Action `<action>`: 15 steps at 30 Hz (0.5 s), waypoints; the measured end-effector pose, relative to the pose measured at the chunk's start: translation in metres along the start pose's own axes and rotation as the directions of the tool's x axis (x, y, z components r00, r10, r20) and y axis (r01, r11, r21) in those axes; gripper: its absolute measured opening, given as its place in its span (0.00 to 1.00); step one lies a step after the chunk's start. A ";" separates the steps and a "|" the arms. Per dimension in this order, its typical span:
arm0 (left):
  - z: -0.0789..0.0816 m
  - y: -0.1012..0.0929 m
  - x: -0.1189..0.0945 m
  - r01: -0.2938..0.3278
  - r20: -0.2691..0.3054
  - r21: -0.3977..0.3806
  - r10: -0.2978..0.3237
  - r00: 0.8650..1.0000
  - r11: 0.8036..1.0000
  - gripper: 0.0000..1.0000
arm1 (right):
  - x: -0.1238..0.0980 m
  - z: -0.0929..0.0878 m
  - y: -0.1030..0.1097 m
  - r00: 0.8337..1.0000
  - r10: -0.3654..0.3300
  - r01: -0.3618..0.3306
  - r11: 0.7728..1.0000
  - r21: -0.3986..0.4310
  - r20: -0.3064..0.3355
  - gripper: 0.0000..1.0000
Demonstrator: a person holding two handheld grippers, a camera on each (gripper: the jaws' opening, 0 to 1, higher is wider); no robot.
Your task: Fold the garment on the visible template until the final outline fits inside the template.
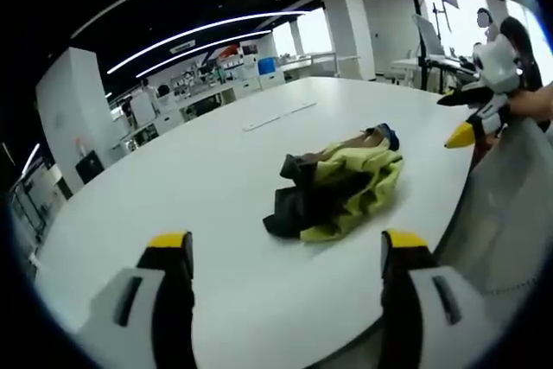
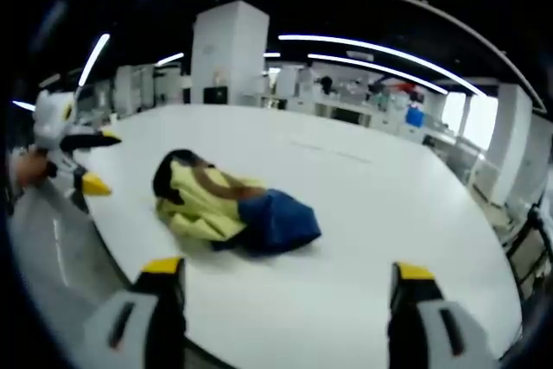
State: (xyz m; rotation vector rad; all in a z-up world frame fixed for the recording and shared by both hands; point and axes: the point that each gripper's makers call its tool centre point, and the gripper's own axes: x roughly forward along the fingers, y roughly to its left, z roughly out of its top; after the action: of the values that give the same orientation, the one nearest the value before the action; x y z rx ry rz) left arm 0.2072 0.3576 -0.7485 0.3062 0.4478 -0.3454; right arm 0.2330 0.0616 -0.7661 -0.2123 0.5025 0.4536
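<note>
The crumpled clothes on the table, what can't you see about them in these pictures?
- The garment lies bunched in a heap in the left gripper view, so its own folds hide its shape and kind.
- In the right gripper view its underside rests on the white table, out of sight.
- No template outline can be made out on the table in either view.
- The left claw and right claw are cut off by the bottom edge.

Worktop [image 1: 259, 170]: smooth matt white, faint sheen from ceiling strips. Garment [image 1: 341, 187] ahead of left gripper [image 1: 287, 252]: soft crumpled cloth, yellow-green and dark panels, matt. Right gripper [image 2: 287, 276]: jaws look like matt black plastic, yellow tips, white housings.
</note>
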 end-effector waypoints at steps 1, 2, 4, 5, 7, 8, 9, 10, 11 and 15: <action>0.000 0.000 0.000 0.000 0.000 -0.001 0.000 1.000 1.000 0.87 | 0.000 0.000 0.000 1.000 -0.001 0.001 1.000 0.000 -0.001 0.99; -0.001 0.001 0.000 -0.001 -0.001 -0.001 0.001 1.000 1.000 0.87 | 0.000 0.000 0.000 1.000 -0.001 0.001 1.000 0.001 -0.001 0.99; -0.002 0.002 0.000 -0.002 0.000 -0.002 0.002 1.000 1.000 0.87 | 0.000 0.000 0.000 1.000 -0.002 0.002 1.000 0.002 0.001 0.99; -0.002 0.002 0.000 -0.001 0.000 -0.003 0.001 1.000 1.000 0.87 | 0.000 0.000 0.000 1.000 -0.002 0.002 1.000 0.002 0.001 0.99; -0.001 0.001 0.000 -0.001 0.002 -0.004 0.001 1.000 1.000 0.87 | 0.000 0.000 -0.001 1.000 -0.004 0.004 1.000 0.003 0.000 1.00; -0.001 0.002 0.000 -0.002 0.005 -0.004 0.002 1.000 1.000 0.87 | 0.000 0.000 -0.001 1.000 -0.007 0.007 1.000 0.004 0.002 0.99; -0.001 0.003 0.000 -0.003 0.005 -0.004 0.003 1.000 1.000 0.87 | 0.000 0.000 -0.002 1.000 -0.009 0.009 1.000 0.004 0.002 1.00; -0.002 0.004 0.000 -0.006 0.003 -0.006 0.006 1.000 1.000 0.87 | 0.000 0.000 -0.002 1.000 -0.011 0.011 1.000 0.006 0.001 1.00; -0.002 0.004 0.000 -0.008 0.001 -0.007 0.008 1.000 1.000 0.87 | 0.000 -0.001 -0.003 1.000 -0.013 0.013 1.000 0.005 -0.003 1.00; -0.002 0.006 0.000 -0.015 0.001 -0.011 0.015 1.000 1.000 0.88 | -0.001 0.000 -0.004 1.000 -0.024 0.024 1.000 0.001 -0.002 1.00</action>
State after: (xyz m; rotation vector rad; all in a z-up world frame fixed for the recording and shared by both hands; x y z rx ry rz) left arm 0.2090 0.3636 -0.7495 0.2980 0.4460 -0.3286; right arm 0.2342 0.0575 -0.7654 -0.2171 0.5014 0.4297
